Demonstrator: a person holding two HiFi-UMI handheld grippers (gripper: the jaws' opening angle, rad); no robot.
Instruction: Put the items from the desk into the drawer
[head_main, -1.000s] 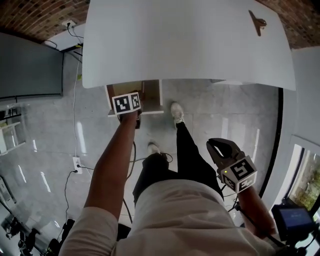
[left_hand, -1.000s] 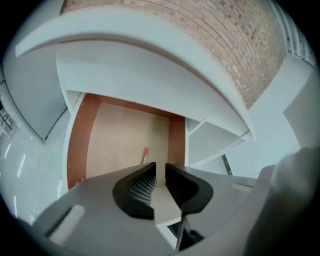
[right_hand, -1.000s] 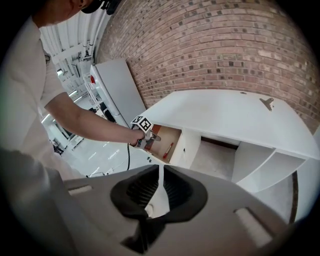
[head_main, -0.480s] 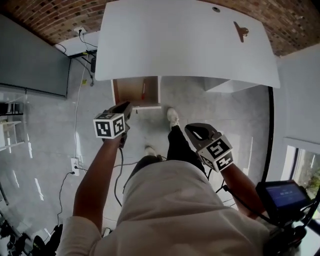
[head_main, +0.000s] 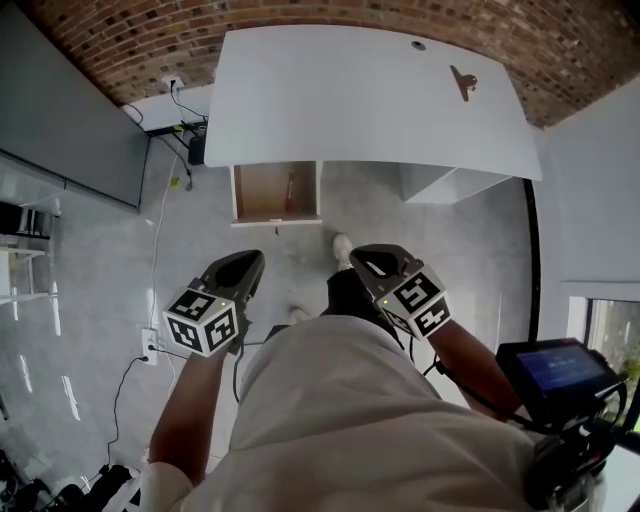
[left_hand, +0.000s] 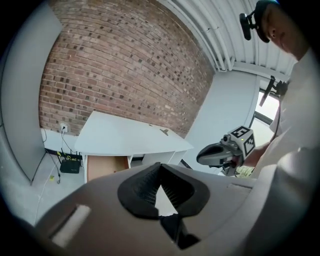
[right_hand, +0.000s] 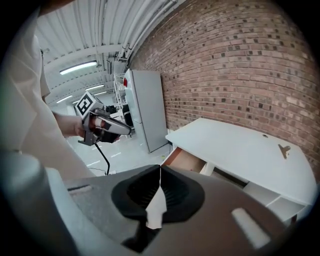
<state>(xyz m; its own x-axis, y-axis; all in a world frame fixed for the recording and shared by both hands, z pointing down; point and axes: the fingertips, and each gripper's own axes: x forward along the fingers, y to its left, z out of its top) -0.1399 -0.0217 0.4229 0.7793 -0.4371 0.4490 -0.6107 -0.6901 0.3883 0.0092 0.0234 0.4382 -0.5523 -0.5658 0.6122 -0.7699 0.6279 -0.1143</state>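
Left gripper, right gripper: jaws pressed together, empty.
Small brown clip on the white desk, far beyond the fingertips, could be overlooked.

Your head camera looks steeply down on the far counter; cameras on left tool and right tool face it, sharing its drawer.
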